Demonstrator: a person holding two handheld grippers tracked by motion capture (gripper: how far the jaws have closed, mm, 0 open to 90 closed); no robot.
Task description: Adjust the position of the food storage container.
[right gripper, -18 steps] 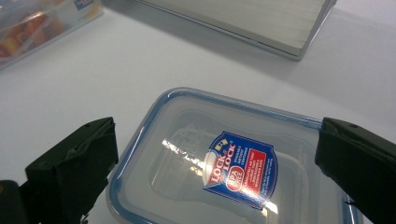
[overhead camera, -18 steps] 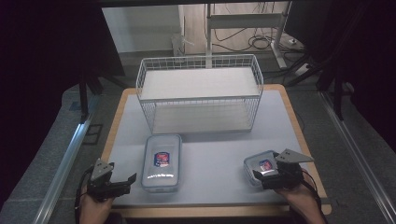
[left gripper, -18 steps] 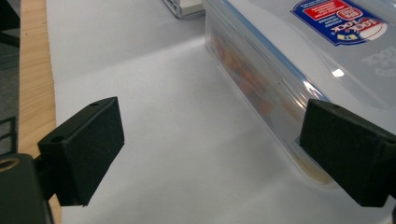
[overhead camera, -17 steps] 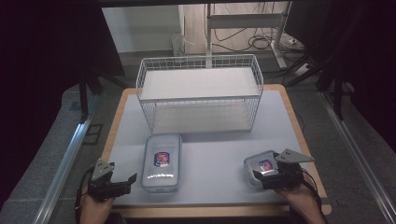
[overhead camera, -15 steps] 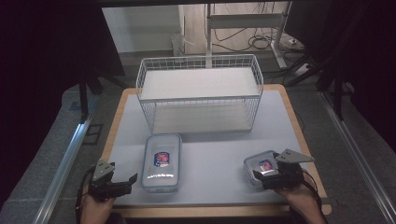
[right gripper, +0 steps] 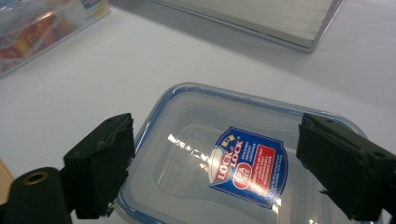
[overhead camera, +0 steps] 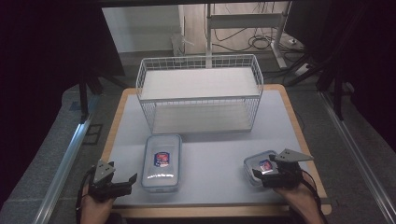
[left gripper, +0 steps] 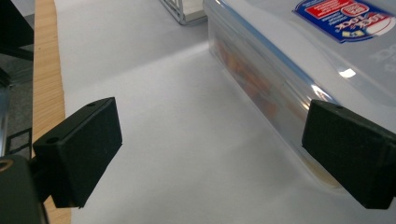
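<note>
Starting at the left, we've got our left gripper (overhead camera: 122, 182) low at the near edge of the table (overhead camera: 210, 154), jaws spread wide with nothing between them — in the left gripper view one pad (left gripper: 348, 151) sits just beside the clear wall of the large container (overhead camera: 161, 162), whether touching we cannot tell. That long lidded box lies flat, left of centre, something orange showing through its side. Behind it, at the far half of the table, stands the white wire basket (overhead camera: 200, 95), well apart from both our hands. Over on the right, our right gripper (overhead camera: 261, 175) hovers above the small container (overhead camera: 259, 168) — jaws spread to either side of its blue-rimmed lid, pads not pressing on it. That box rests near the table's right front corner.
</note>
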